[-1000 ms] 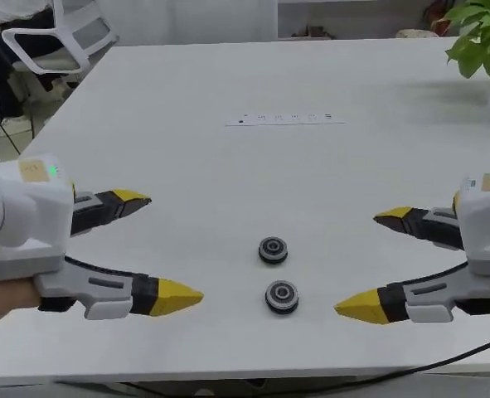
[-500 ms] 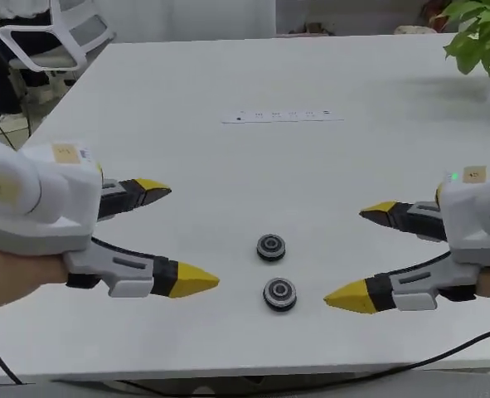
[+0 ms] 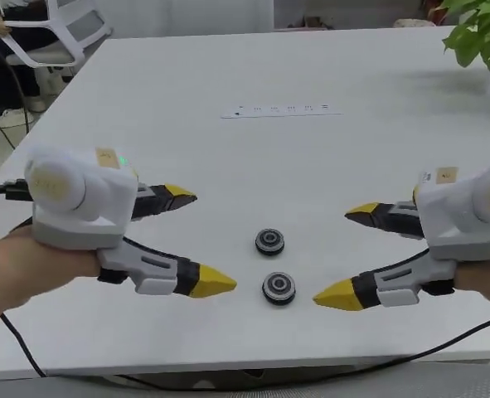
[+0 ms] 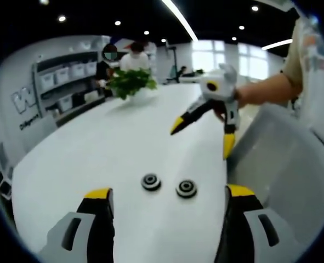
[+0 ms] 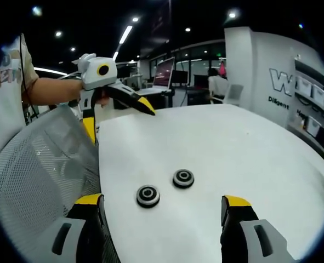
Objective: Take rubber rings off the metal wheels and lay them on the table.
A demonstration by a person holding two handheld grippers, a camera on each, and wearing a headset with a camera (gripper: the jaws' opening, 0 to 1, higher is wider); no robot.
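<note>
Two small metal wheels with black rubber rings lie flat on the white table, the far wheel (image 3: 269, 241) and the near wheel (image 3: 278, 288). In the left gripper view they are the far wheel (image 4: 151, 181) and the near wheel (image 4: 186, 188); in the right gripper view, the far wheel (image 5: 183, 178) and the near wheel (image 5: 148, 195). My left gripper (image 3: 200, 240) hovers left of them, jaws wide open and empty. My right gripper (image 3: 344, 253) is open and empty to their right. Each gripper points at the wheels between them.
A white power strip (image 3: 281, 109) lies on the table beyond the wheels. A green plant (image 3: 481, 33) stands at the far right corner, an office chair (image 3: 41, 33) past the far left corner. A black cable (image 3: 443, 344) runs along the table's near edge.
Both grippers have moved inward toward the two wheels, the left one farther. The wheels lie where they were.
</note>
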